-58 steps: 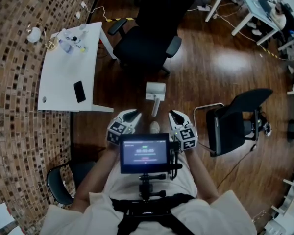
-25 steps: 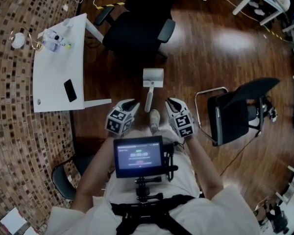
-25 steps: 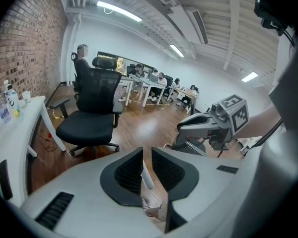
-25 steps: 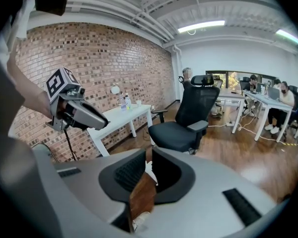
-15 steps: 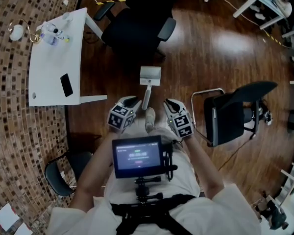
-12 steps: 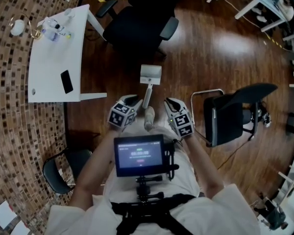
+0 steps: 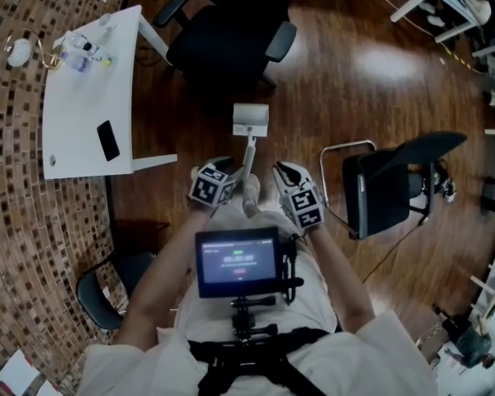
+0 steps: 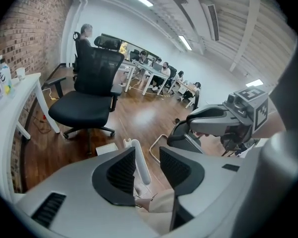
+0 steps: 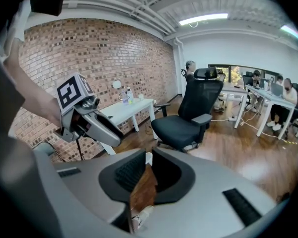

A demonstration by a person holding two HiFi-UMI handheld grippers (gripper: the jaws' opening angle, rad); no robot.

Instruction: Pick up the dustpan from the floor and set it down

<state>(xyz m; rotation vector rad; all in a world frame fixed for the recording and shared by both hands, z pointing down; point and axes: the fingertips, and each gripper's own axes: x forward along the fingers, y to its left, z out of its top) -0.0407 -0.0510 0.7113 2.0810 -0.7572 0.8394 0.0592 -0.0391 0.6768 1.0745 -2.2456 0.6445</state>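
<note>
A white dustpan lies on the dark wood floor, its long handle pointing back toward the person. My left gripper sits low at the near end of that handle. In the left gripper view its jaws have just been opening, and the white handle stands in the gap near the left pad; whether it touches the pad I cannot tell. The pan lies beyond. My right gripper hovers right of the handle, its jaws a narrow way apart with only floor and the handle's tip seen through them.
A black office chair stands just beyond the dustpan. A white table with a phone and bottles is at the left. A second dark chair stands close on the right. The person's shoe is by the handle's near end.
My left gripper has dropped and shifted right to the near end of the dustpan's handle. The right gripper has held its place. The dustpan lies where it was.
</note>
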